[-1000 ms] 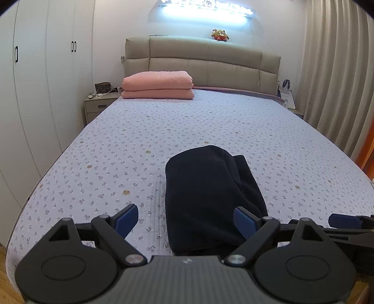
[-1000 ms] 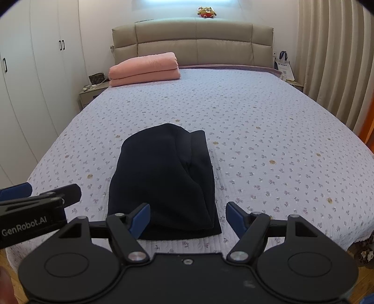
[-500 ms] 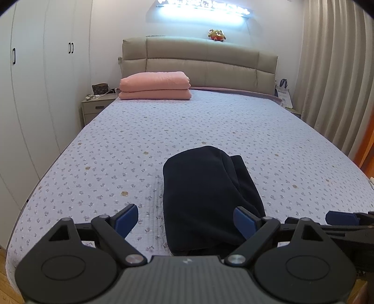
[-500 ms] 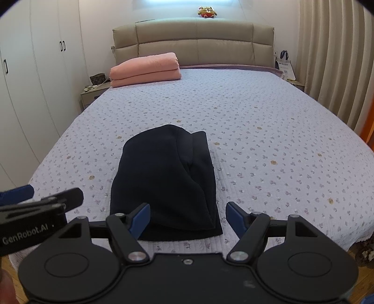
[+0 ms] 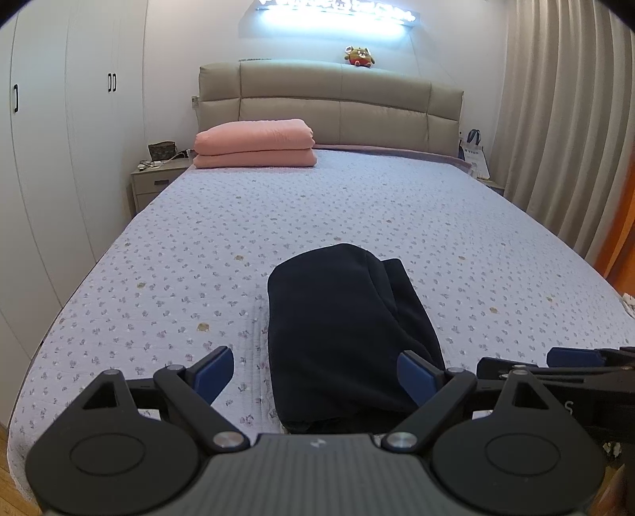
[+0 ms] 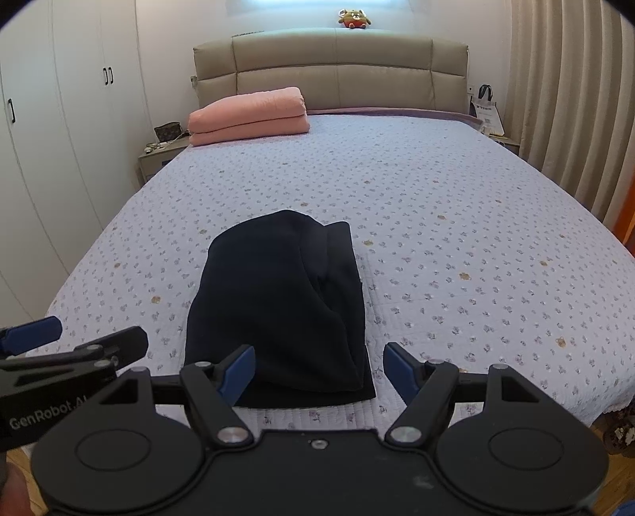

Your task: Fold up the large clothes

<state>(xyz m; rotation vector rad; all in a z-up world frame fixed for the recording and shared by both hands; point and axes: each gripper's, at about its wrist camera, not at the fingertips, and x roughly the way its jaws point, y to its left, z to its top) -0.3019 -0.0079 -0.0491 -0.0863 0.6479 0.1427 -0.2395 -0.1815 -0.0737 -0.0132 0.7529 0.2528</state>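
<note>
**Folded dark garment lies on the bed, both tools spread above its near end**

The dark navy folded garment of thick soft cloth (image 5: 341, 333) (image 6: 278, 305) lies on the near part of the bed, about in the middle between the left and right sides. It is a compact bundle, longer from near to far than it is wide. The top layer is rounded at the far end, and a flatter lower layer shows along its right side.

The left tool (image 5: 315, 377) hovers over the near end of the garment. Its blue-padded fingers are spread wide and nothing is between the pads; the left pad is over the bedcover and the right pad is over the cloth's right part. The right tool (image 6: 319, 371) is also spread wide and empty, with its left pad over the near edge of the garment and its right pad over the bedcover. Each tool appears at the edge of the other's view, so they are just beside each other.

The bed has a pale lilac quilted bedcover with a small flower print (image 5: 456, 222) (image 6: 456, 198). At the far left of the bed lies a pink folded blanket (image 5: 254, 145) (image 6: 248, 115) against the beige padded headboard (image 5: 337, 103) (image 6: 337, 67). A small plush toy (image 5: 359, 55) (image 6: 353, 18) sits on top of the headboard. White wardrobe doors (image 5: 59, 139) stand on the left, and beige pleated curtains (image 5: 567, 119) hang on the right.
</note>
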